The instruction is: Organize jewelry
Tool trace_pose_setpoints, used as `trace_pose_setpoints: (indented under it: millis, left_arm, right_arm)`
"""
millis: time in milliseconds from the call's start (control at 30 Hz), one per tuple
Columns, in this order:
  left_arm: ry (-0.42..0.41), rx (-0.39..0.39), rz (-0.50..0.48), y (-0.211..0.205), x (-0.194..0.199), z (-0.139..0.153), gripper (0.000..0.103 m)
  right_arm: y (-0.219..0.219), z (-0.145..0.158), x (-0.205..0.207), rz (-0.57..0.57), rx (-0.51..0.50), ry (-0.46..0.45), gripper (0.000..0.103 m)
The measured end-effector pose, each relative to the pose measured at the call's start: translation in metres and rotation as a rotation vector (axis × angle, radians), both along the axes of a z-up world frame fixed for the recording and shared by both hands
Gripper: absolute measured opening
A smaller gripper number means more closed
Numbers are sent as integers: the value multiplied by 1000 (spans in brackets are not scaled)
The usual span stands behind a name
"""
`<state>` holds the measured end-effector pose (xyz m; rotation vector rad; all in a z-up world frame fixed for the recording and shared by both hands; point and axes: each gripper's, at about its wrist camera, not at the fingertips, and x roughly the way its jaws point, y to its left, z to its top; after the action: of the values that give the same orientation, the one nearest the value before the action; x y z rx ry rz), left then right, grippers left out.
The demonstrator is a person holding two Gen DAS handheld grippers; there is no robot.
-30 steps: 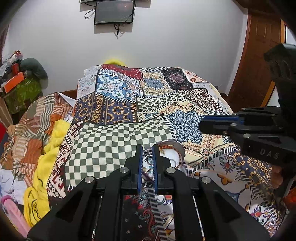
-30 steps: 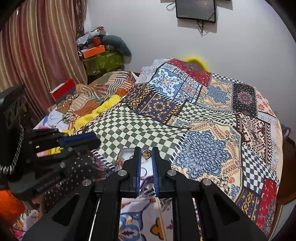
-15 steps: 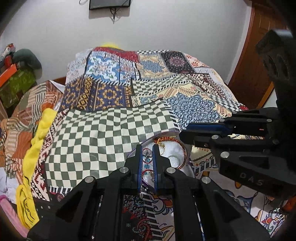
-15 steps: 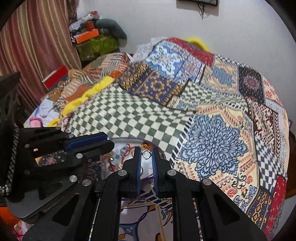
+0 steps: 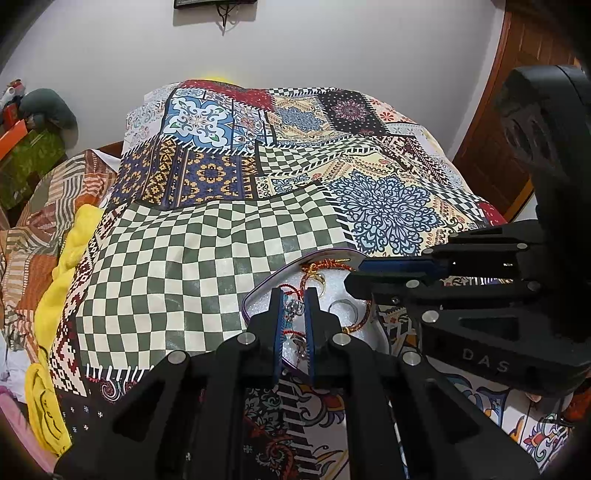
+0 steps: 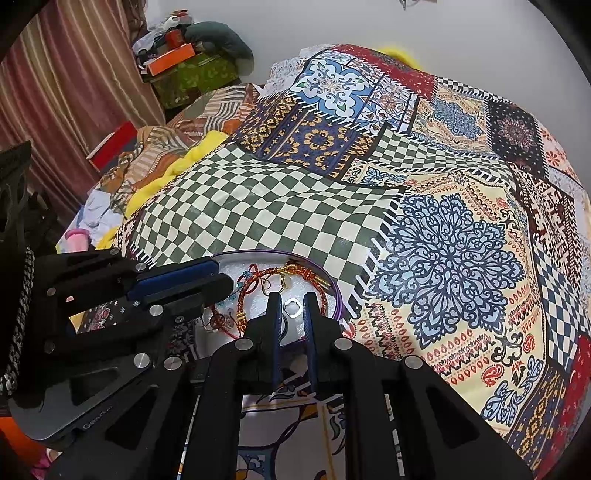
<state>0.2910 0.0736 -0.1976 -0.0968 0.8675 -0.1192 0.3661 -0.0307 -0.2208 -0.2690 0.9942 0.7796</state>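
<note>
Here we hold both claws over the tray (image 6: pixel 334 291) on the bed (image 6: pixel 258 206). Our right claw (image 6: pixel 292 308), narrow, frames a ring (image 6: pixel 293 307) just ahead; our left claw (image 5: pixel 294 306), narrow, pinches a charm (image 5: pixel 293 307).

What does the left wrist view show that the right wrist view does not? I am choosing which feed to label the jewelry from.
Only the left wrist view shows the wooden door, the bottom edge of the wall-mounted screen and a silver charm between the left gripper's jaws. Only the right wrist view shows the striped curtain, the red box and a small silver ring between the right gripper's jaws. Both show the white tray with red braided bracelets on the patchwork bedspread.
</note>
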Motion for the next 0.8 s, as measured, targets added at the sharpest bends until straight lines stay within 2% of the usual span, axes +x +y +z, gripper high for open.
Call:
trace_pose_setpoints:
  millis: [67,133,333,567,733,800]
  left_arm:
    - [-4,-1,0,1,-3,4,12]
    - [-17,0,4,3,-7,10,23]
    - [-84,3,19,5,-25,42,25]
    - [-198,-15,57,7,-62,95,25]
    - [-332,0,83,0,-105,147,25]
    - [-403,2,91,-5,-129,170,30]
  right_arm:
    - [-1,2,0,-4,2,-4,16]
    - [-2,5,0,-6,9,-7,19]
    - [-11,27,-8,-25,36,-48,19]
    - [-37,87,-50,-62,132,-180,19]
    - [-60,140,-94,-92,221,-321,19]
    - [-73,163,-117,-101,274,-386,19]
